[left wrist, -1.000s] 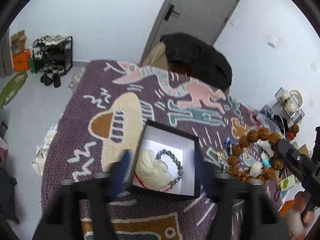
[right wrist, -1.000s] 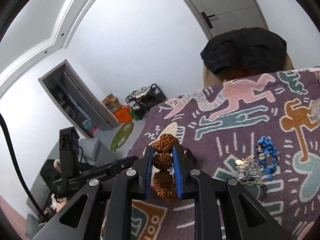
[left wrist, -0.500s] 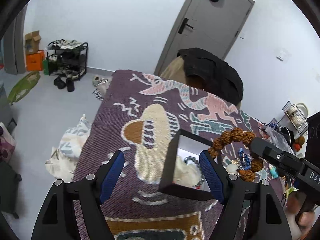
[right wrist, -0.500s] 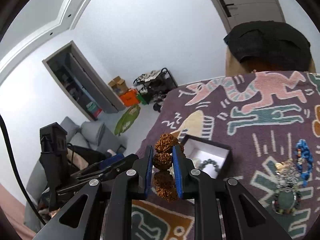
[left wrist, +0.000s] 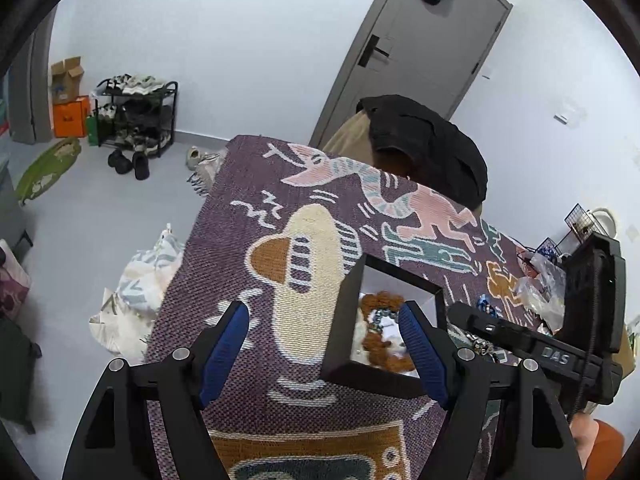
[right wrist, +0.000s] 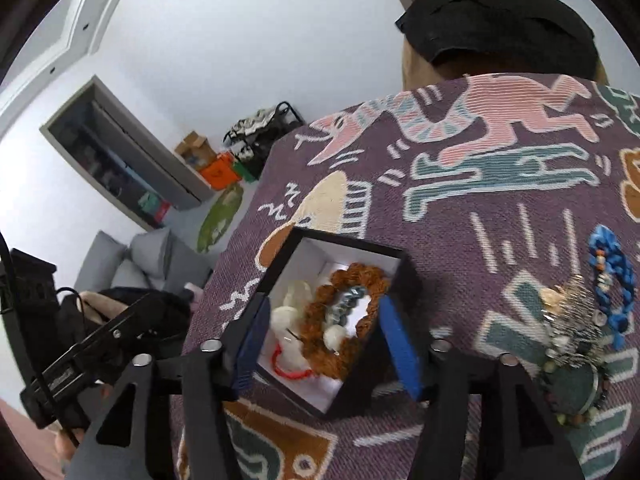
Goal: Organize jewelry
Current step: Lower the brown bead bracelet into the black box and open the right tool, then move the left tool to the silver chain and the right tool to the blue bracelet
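Your right gripper (right wrist: 326, 340) hangs directly over the black box (right wrist: 362, 396), its 2 blue-padded fingers (right wrist: 400, 338) spread wide and gripping nothing; the box's opening shows between them. The brown seed-bead bracelet (right wrist: 348, 312) lies loose inside the box on its white lining, on top of a grey-blue bead bracelet (right wrist: 346, 306) and beside a pale carved pendant (right wrist: 296, 298) with a red cord (right wrist: 290, 370). Your left gripper (left wrist: 326, 350) is also wide apart and holds nothing; its right finger (left wrist: 422, 354) sits in front of the box's near right corner, while the left finger (left wrist: 224, 346) is over bare cloth, clear of the box (left wrist: 340, 320). From that side you can see the brown bracelet (left wrist: 382, 300) just past the dark wall. The box stands on the purple patterned blanket (right wrist: 480, 208). On the blanket to the right of the box, well apart from it, lie a blue braided bracelet (right wrist: 614, 276), a silvery tangle of chains (right wrist: 572, 320) and a dark green beaded piece (right wrist: 570, 390), the last 2 touching each other.
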Motion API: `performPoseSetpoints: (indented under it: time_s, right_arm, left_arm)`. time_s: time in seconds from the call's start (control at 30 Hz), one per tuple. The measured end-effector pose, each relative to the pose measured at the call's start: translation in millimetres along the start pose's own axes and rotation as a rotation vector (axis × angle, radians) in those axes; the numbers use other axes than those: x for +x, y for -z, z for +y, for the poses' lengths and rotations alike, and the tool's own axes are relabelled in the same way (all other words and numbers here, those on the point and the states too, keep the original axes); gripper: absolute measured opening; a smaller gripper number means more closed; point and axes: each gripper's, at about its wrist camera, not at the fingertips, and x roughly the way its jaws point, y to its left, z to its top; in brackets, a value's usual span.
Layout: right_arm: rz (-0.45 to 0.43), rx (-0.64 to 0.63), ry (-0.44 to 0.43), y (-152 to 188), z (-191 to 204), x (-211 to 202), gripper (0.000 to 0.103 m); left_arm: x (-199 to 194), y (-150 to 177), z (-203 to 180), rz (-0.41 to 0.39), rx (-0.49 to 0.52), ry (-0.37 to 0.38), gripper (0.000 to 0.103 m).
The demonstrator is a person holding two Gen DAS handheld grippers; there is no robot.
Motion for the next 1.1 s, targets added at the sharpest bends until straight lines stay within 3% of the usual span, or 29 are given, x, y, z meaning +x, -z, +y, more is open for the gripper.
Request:
performPoseSetpoints:
  time_s: [0.6,1.0,1.1]
  right_arm:
    - [-0.130,0.143,0.112,32.9,-88.4,-84.8,0.066]
    - [-0.142,0.186,0.186,44.0,-123.1,-97.5,0.066]
    - [-0.147,0.215,0.212,47.9,-135.0,-99.4,0.066]
  left_arm:
    - [22.6,14.2,-71.6,0.054,0.118,0.051,0.078]
    - [34.9,20.9,-118.9,0.069,0.182,0.107,0.078]
    - [40.1,23.7,-132.5,0.083,0.203,0.122,0.071]
